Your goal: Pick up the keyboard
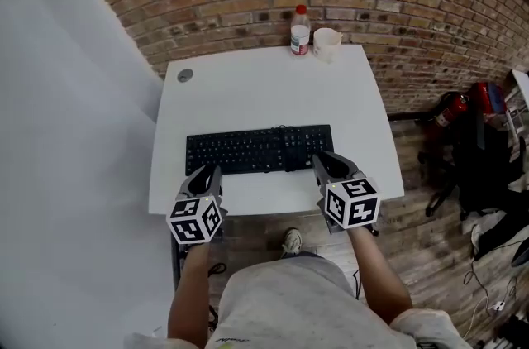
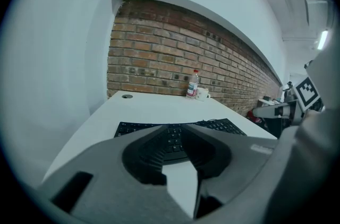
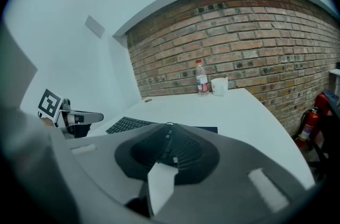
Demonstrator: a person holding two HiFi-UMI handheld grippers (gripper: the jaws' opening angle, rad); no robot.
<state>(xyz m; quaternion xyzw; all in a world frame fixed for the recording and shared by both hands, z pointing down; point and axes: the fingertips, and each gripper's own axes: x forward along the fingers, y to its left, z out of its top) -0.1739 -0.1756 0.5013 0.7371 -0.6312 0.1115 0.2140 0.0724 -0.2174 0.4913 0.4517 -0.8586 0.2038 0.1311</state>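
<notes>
Black plastic full-width keyboard [image 1: 259,149] lies flat on the white square table [image 1: 264,83], long axis running left to right and near edge just ahead of both sets of jaws. The left gripper [image 1: 205,172] stands at the keyboard's near-left corner and the right gripper [image 1: 327,160] at its near-right corner, about equally close, each with jaws parted narrowly and holding nothing. Count: 1 keyboard, 2 grippers, and beyond the keyboard 1 red-capped clear plastic bottle [image 1: 300,31] and 1 white cup [image 1: 326,44].
</notes>
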